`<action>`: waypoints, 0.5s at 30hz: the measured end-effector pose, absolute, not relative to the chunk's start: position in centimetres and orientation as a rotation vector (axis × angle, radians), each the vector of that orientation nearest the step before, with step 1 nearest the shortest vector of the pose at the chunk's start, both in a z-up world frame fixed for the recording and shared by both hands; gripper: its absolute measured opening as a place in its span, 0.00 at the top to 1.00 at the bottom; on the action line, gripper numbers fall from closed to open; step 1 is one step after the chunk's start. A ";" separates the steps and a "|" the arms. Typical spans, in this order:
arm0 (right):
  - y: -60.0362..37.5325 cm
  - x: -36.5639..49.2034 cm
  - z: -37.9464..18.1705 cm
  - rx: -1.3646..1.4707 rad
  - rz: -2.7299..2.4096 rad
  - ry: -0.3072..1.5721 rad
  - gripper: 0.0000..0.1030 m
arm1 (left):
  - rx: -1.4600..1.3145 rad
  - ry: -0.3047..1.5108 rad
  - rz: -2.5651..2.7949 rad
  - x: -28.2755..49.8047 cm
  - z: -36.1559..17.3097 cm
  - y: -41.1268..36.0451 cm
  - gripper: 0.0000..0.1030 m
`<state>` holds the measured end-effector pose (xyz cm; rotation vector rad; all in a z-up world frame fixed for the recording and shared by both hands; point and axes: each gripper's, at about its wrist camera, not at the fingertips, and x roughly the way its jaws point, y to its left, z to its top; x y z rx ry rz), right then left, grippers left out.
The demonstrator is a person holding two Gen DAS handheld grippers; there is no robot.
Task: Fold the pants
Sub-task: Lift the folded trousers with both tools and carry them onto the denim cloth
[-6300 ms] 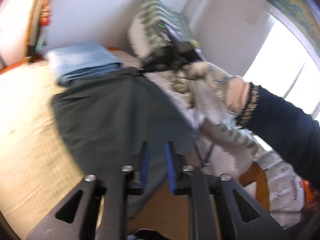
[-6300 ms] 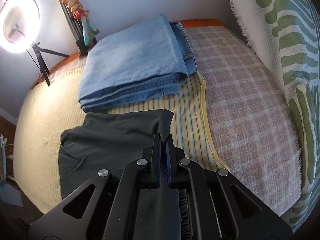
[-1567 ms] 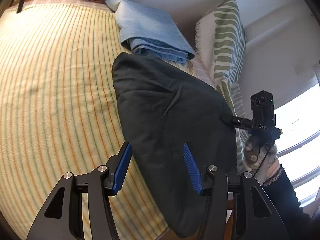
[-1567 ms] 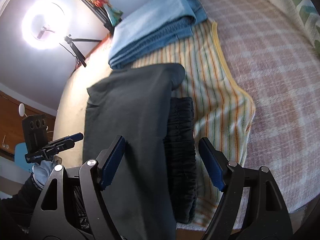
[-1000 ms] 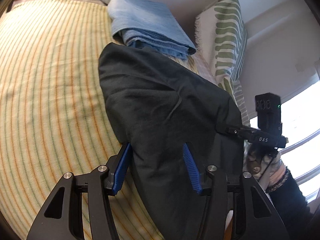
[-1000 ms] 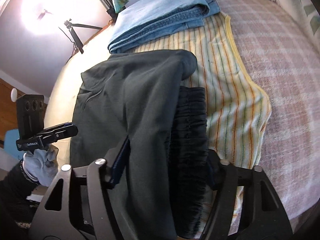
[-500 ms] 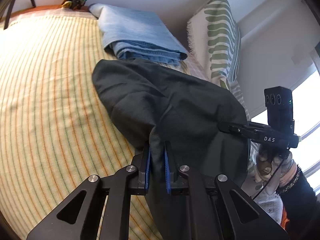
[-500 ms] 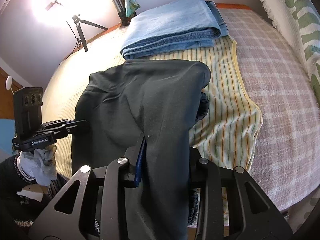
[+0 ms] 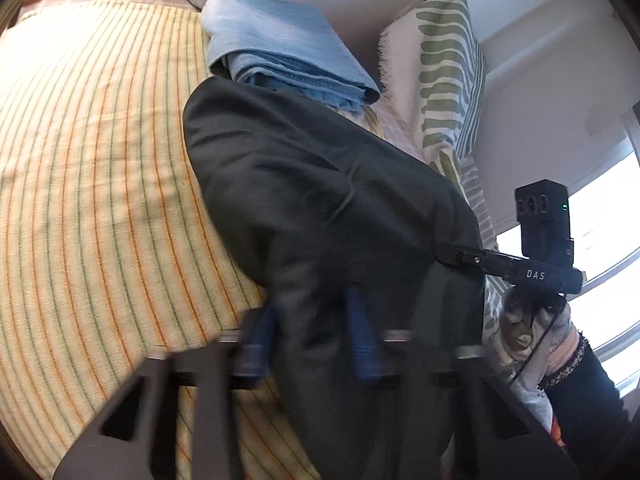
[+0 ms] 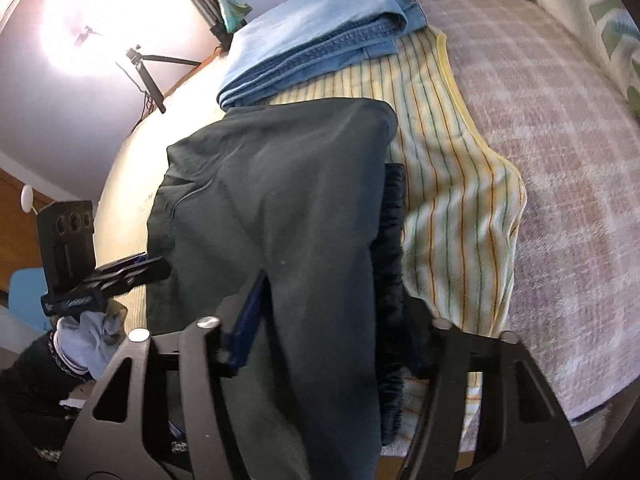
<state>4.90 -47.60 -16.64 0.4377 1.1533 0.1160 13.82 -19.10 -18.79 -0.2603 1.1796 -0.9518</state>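
Striped bedspread (image 9: pixel 100 184) — white walls, bright window (image 9: pixel 608 208)

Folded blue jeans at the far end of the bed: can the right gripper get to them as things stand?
Probably yes: the right gripper is opening around the dark pants, and only that fabric lies before the jeans.

Read in left wrist view: "DAS", white letters on the black body of the right gripper (image 9: pixel 460 258), under its camera block. In right wrist view: a white printed line on the body of the left gripper (image 10: pixel 150 270), too small and blurred to read. No other legible text.
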 end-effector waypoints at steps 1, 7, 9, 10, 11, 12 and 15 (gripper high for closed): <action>-47.4 4.7 -16.1 0.432 0.122 1.144 0.60 | -0.261 1.174 -0.954 13.8 -18.7 -19.0 0.85; -44.6 4.5 -13.2 0.304 0.094 1.113 0.71 | -0.244 1.107 -0.994 12.9 -16.8 -19.0 0.94; -43.9 4.5 -12.2 0.285 0.093 1.097 0.71 | -0.236 1.086 -1.014 12.7 -16.0 -18.9 0.95; -43.6 4.5 -11.6 0.276 0.094 1.085 0.72 | -0.234 1.075 -1.019 12.6 -15.6 -18.9 0.95; -43.3 4.5 -11.2 0.262 0.094 1.079 0.72 | -0.231 1.067 -1.022 12.6 -15.3 -18.9 0.96; -42.9 4.5 -10.6 0.244 0.089 1.072 0.72 | -0.234 1.057 -1.028 12.7 -14.8 -18.7 0.96; -42.0 4.5 -9.2 0.216 0.090 1.048 0.72 | -0.244 1.030 -1.045 13.0 -13.5 -18.5 0.96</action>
